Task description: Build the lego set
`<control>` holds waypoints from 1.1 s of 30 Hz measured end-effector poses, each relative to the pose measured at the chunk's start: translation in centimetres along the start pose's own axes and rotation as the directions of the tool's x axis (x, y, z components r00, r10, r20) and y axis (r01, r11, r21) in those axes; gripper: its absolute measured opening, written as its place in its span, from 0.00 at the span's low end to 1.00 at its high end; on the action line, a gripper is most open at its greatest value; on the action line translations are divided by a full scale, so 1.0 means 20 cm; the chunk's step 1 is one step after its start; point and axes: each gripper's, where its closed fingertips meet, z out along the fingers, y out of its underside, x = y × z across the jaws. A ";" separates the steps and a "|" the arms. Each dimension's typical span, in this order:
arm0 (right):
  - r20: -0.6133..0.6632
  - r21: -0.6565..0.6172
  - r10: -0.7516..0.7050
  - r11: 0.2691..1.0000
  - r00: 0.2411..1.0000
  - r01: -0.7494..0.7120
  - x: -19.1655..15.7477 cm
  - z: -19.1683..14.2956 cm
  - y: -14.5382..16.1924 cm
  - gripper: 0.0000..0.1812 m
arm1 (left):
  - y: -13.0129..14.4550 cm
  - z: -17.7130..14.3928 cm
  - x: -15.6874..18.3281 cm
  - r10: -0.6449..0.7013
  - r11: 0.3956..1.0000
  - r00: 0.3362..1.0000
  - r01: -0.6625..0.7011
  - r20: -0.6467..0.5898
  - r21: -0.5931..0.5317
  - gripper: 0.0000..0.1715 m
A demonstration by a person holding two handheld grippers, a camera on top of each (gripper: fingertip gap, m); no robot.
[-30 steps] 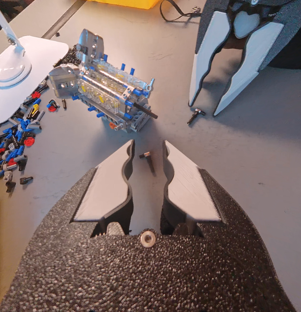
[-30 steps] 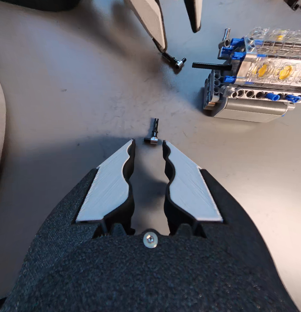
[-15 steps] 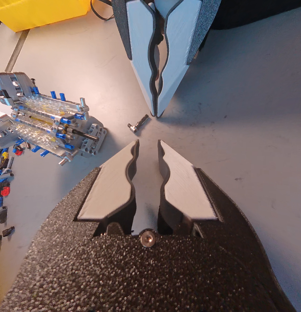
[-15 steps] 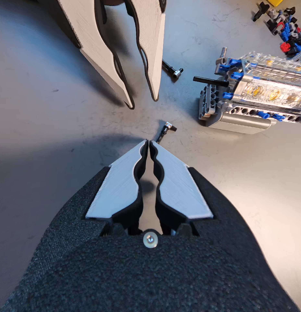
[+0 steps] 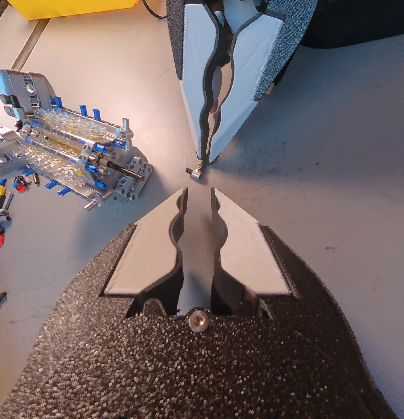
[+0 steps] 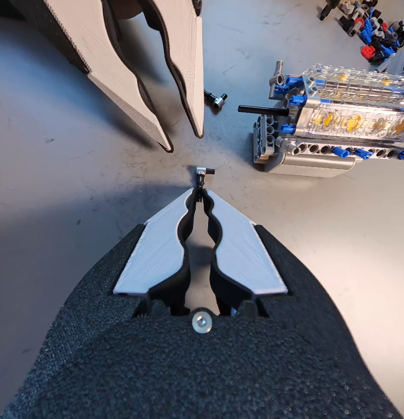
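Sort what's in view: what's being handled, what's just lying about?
Handled: small pin, clamped in the right gripper; left gripper open, facing it.
Lying about: second pin, brick model, loose parts, yellow bin.

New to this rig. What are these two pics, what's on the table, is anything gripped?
There is no robot arm: a person holds a two-finger gripper in each hand, and each carries a camera looking along its own fingers. In the left wrist view, the left gripper fills the foreground, open and empty; the one opposite is the right gripper. The right wrist view is the reverse: the right gripper is shut on a small black pin with a silver elbow connector. On the grey table lie a brick-built engine model, a second similar pin and a pile of loose small parts.
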 end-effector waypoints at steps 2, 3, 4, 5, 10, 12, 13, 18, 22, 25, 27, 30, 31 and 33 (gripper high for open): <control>-0.008 0.004 -0.012 1.000 1.000 0.012 0.00 0.00 0.00 0.02 | -0.01 0.00 0.00 -0.032 0.999 0.999 0.032 -0.010 0.020 0.11; -0.014 0.006 -0.020 1.000 1.000 0.020 0.00 0.00 0.00 0.02 | -0.02 -0.01 0.00 -0.049 0.998 0.999 0.050 -0.014 0.031 0.11; -0.019 0.010 -0.025 1.000 1.000 0.025 0.00 0.00 0.00 0.02 | -0.03 -0.01 -0.01 -0.067 0.997 0.998 0.068 -0.017 0.042 0.11; -0.027 0.021 -0.029 0.999 0.999 0.029 0.00 -0.01 -0.01 0.02 | -0.04 -0.02 -0.02 -0.087 0.995 0.996 0.088 -0.018 0.056 0.11; -0.130 0.194 -0.074 0.976 0.989 0.099 0.05 -0.11 -0.16 0.02 | -0.12 -0.07 -0.09 -0.258 0.947 0.965 0.263 -0.051 0.185 0.12; -0.203 0.316 -0.090 0.936 0.975 0.152 0.06 -0.19 -0.28 0.02 | -0.19 -0.12 -0.12 -0.350 0.887 0.931 0.366 -0.106 0.281 0.13; -0.231 0.369 -0.094 0.913 0.968 0.176 0.06 -0.24 -0.33 0.02 | -0.24 -0.15 -0.13 -0.388 0.847 0.909 0.417 -0.155 0.328 0.14; -0.370 0.447 -0.161 0.833 0.915 0.327 0.02 -0.34 -0.45 0.02 | -0.38 -0.26 -0.10 -0.439 0.695 0.820 0.568 -0.366 0.440 0.11; -0.447 0.427 -0.200 0.809 0.872 0.405 0.01 -0.37 -0.47 0.02 | -0.41 -0.29 -0.10 -0.443 0.648 0.787 0.612 -0.430 0.453 0.06; -0.483 0.405 -0.232 0.796 0.844 0.450 0.00 -0.37 -0.48 0.00 | -0.41 -0.31 -0.11 -0.460 0.611 0.752 0.654 -0.473 0.445 0.03; -0.471 0.390 -0.256 0.798 0.844 0.460 -0.02 -0.34 -0.47 0.00 | -0.42 -0.32 -0.11 -0.456 0.598 0.737 0.669 -0.499 0.441 0.03; -0.416 0.440 -0.242 0.790 0.877 0.426 -0.05 -0.35 -0.48 0.00 | -0.40 -0.31 -0.10 -0.421 0.656 0.780 0.615 -0.463 0.438 0.03; -0.379 0.470 -0.227 0.788 0.897 0.398 -0.05 -0.36 -0.48 0.02 | -0.38 -0.30 -0.09 -0.399 0.696 0.814 0.569 -0.422 0.438 0.03; -0.302 0.503 -0.200 0.797 0.932 0.334 -0.06 -0.37 -0.47 0.07 | -0.35 -0.28 -0.07 -0.322 0.789 0.884 0.449 -0.340 0.419 0.03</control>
